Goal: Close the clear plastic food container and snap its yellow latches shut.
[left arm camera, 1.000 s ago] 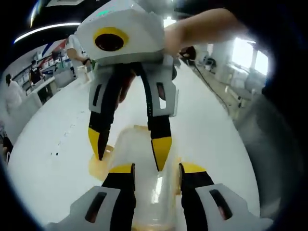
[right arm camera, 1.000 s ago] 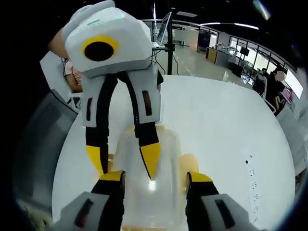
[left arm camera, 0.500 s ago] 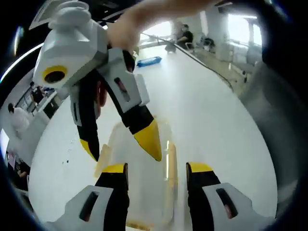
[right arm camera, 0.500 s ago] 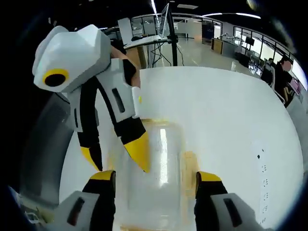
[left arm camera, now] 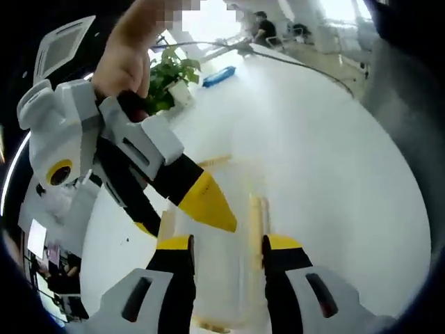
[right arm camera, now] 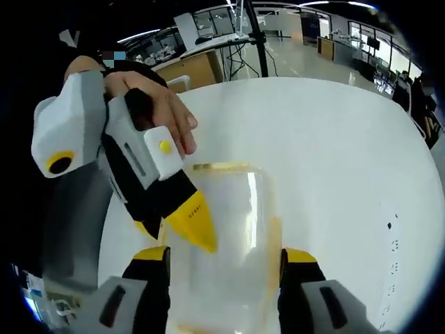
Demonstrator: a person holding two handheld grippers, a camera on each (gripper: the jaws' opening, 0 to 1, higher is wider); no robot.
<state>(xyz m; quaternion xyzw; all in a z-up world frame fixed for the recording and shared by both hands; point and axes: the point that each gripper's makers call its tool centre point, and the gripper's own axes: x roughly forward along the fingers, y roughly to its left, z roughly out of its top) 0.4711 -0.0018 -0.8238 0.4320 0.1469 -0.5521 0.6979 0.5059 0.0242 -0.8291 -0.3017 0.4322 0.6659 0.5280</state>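
While the clear box [right arm camera: 226, 243] sits flat on the white table [right arm camera: 334, 153], both tongs hang just over it. In the right gripper view, the right tongs [right arm camera: 226, 261] stand apart, one jaw by each long side of the box, holding nothing. The left tongs [right arm camera: 174, 226] come in from the left, a hand [right arm camera: 149, 104] gripping them, yellow tips at the box's edge. In the left gripper view, the left tongs [left arm camera: 226, 247] stand apart over the box [left arm camera: 229, 229]. A yellow latch [left arm camera: 256, 223] runs along its side.
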